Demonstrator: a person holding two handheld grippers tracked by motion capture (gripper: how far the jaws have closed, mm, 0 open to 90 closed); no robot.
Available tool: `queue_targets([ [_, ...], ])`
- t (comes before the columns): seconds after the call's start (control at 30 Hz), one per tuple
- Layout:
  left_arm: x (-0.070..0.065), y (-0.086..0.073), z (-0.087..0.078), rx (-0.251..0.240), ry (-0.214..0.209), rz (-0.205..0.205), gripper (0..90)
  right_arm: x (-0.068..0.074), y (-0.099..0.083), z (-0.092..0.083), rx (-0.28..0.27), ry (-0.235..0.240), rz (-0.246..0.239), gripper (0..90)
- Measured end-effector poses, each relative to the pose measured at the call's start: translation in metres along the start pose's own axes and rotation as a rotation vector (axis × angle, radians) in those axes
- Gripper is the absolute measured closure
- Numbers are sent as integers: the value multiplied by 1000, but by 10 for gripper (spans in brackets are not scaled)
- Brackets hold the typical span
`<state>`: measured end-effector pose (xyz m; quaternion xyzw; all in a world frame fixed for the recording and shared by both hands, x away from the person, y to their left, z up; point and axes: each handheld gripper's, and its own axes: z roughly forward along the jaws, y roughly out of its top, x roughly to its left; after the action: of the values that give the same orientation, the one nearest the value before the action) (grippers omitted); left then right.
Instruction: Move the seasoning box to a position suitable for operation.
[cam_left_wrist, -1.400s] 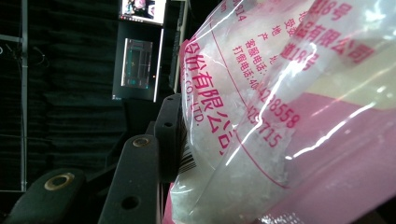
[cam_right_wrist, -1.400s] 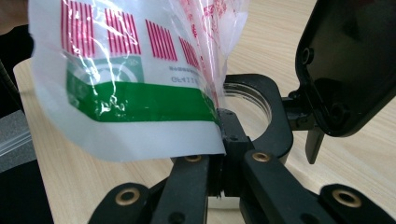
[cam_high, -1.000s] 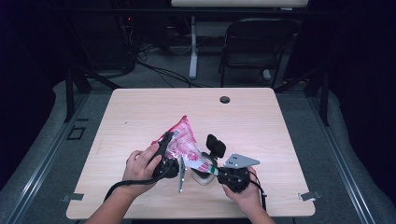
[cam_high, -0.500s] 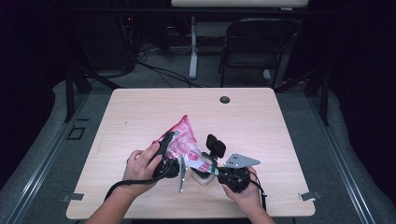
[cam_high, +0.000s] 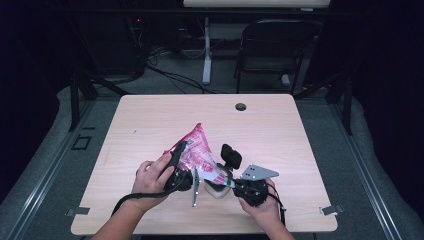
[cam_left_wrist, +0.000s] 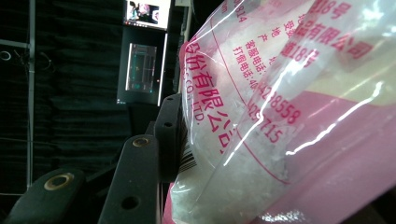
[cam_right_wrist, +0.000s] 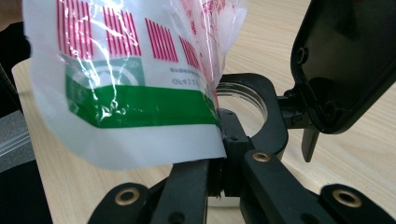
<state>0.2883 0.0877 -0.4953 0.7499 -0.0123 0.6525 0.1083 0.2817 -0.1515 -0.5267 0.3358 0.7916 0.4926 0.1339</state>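
A pink and white plastic bag of white grains is held tilted over the table's front middle. My left gripper is shut on its upper part; in the left gripper view one black finger presses the bag and the other is hidden behind it. My right gripper is shut on the bag's lower white corner, jaws together on the film. Under that corner stands a small clear jar with a black collar and a raised black flip lid.
The light wooden table has a round cable hole near its far edge. A black chair and cables stand on the floor behind it. Cords trail from both grippers toward the front edge.
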Motion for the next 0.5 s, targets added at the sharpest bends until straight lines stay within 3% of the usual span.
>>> queue_targets([
  [0.5,1,1,0,-2,2,2,634,0,0,0,-1,0,-1,896],
])
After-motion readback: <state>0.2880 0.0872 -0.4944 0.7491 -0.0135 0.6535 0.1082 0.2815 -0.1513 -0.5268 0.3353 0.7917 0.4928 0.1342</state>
